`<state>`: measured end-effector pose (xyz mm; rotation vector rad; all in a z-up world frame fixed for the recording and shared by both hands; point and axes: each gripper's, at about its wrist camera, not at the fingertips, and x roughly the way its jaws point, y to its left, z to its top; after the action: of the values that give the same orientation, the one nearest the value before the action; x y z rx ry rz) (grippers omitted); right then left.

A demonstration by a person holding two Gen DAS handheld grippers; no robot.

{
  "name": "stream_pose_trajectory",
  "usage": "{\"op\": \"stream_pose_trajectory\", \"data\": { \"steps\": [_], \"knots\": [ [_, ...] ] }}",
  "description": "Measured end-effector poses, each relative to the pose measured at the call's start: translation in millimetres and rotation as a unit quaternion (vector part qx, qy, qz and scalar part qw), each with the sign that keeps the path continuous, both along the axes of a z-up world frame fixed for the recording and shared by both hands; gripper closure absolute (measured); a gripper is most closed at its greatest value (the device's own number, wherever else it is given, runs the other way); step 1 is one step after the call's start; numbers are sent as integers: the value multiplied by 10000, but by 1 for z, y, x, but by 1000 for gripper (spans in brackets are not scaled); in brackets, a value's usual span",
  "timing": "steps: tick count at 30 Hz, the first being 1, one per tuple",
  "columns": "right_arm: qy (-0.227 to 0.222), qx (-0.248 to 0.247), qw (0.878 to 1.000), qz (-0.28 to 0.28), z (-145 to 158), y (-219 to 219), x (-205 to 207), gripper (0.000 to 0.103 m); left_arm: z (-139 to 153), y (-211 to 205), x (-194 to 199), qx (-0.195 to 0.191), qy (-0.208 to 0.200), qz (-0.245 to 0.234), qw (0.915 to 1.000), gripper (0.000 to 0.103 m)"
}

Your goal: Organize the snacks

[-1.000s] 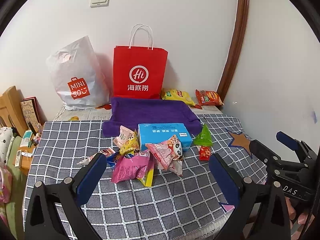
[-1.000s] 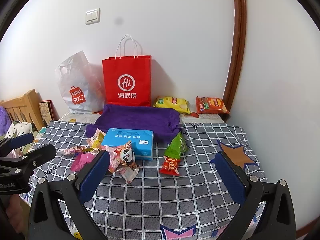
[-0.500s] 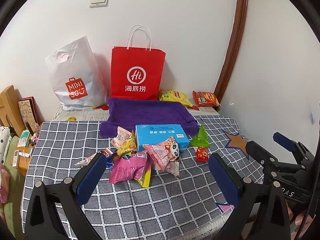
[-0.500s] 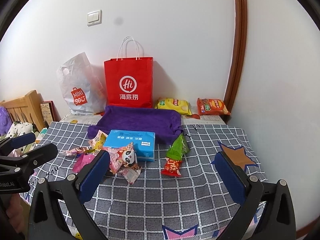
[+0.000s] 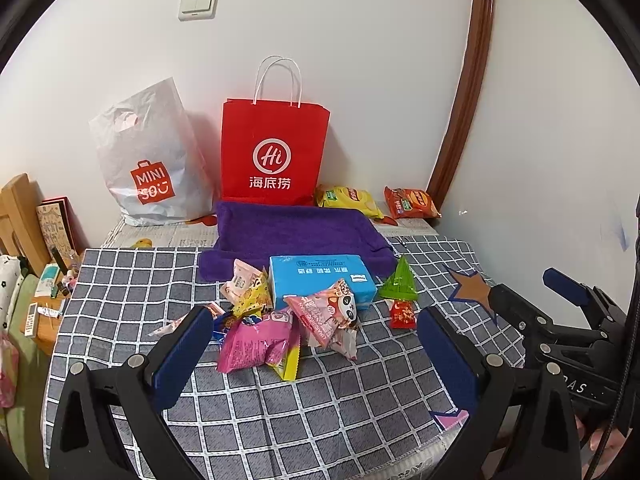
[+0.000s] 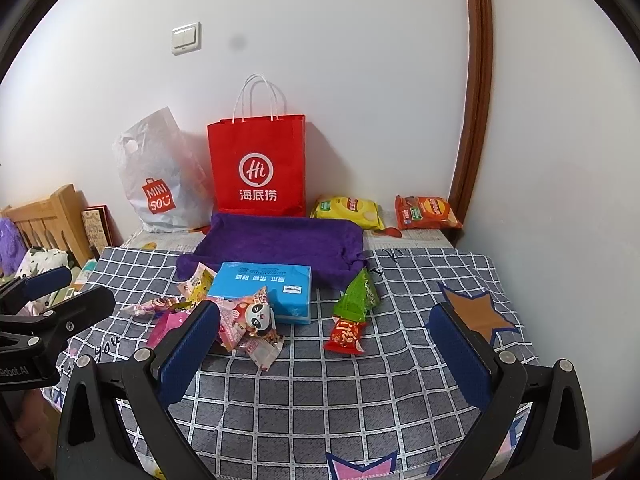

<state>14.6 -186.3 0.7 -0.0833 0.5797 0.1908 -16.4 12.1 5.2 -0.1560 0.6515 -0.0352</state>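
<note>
On the checked cloth (image 5: 320, 408), snack pile (image 5: 280, 320) lies beyond both grippers' spread jaws.

Even, soft indoor light; the red paper bag (image 5: 275, 152) throws a faint shadow rightward on the wall. Fisheye bends edges, corners black.

Snack pile (image 5: 280, 320) sits loose on the checkered cloth: pink packets heaped against a flat blue box (image 5: 320, 280), green cone pack (image 6: 356, 296) and small red packet (image 6: 346, 334) just right.
</note>
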Motion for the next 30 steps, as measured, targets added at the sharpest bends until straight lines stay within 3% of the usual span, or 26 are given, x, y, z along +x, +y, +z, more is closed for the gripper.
{"op": "stream_pose_trajectory", "data": {
  "steps": [6, 13, 30],
  "knots": [
    [88, 41, 9999, -58, -6, -5, 6, 0, -6, 5, 4, -158, 61, 39, 9998, 1],
    [258, 78, 9996, -73, -22, -6, 21, 0, -16, -4, 13, 241, -30, 81, 9997, 1],
    [768, -5, 9968, -223, -77, -16, 74, 0, -57, 7, 58, 146, 156, 41, 9998, 1]
  ]
}}
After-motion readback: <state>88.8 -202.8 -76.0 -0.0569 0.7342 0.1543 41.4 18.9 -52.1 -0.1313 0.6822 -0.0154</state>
